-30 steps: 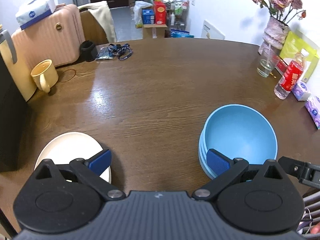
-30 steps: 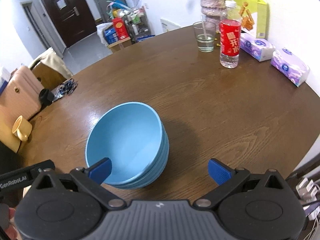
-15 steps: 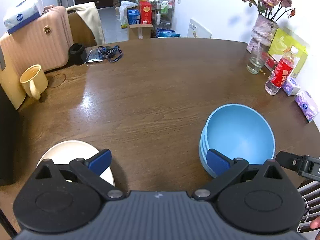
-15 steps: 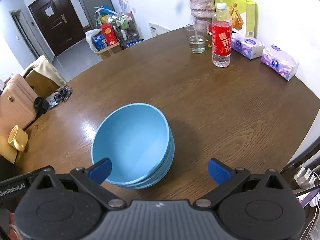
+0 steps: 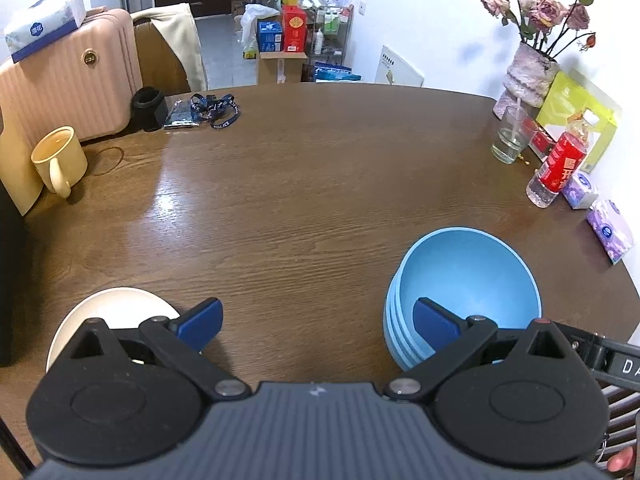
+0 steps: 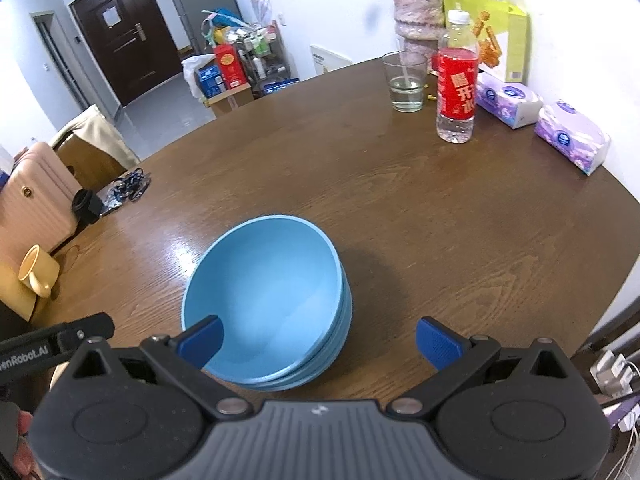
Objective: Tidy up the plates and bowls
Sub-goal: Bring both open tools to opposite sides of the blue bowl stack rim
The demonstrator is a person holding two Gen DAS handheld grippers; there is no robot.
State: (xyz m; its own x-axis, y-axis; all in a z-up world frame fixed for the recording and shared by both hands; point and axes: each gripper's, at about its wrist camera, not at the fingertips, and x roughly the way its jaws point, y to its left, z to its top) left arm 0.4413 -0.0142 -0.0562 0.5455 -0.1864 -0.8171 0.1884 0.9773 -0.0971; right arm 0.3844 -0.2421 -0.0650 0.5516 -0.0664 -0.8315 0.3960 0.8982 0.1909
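Because the blue bowls (image 6: 266,304) sit nested in one stack, they look hard, smooth and a bit slippery, so the rim seems the best place to grab. The white plate (image 5: 108,312) lies well to the left of the bowls. The left gripper (image 5: 316,322) and the right gripper (image 6: 318,340) are both wide apart, holding nothing.

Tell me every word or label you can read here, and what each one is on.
"enRobot.AI": white letters on the black gripper bar at the right view's left edge, start cut off.
"DA": on the black bar at the left view's right edge, rest cut off.
"喝开水": red bottle label.
Tissue packs, boxes on the far shelf: too blurred.
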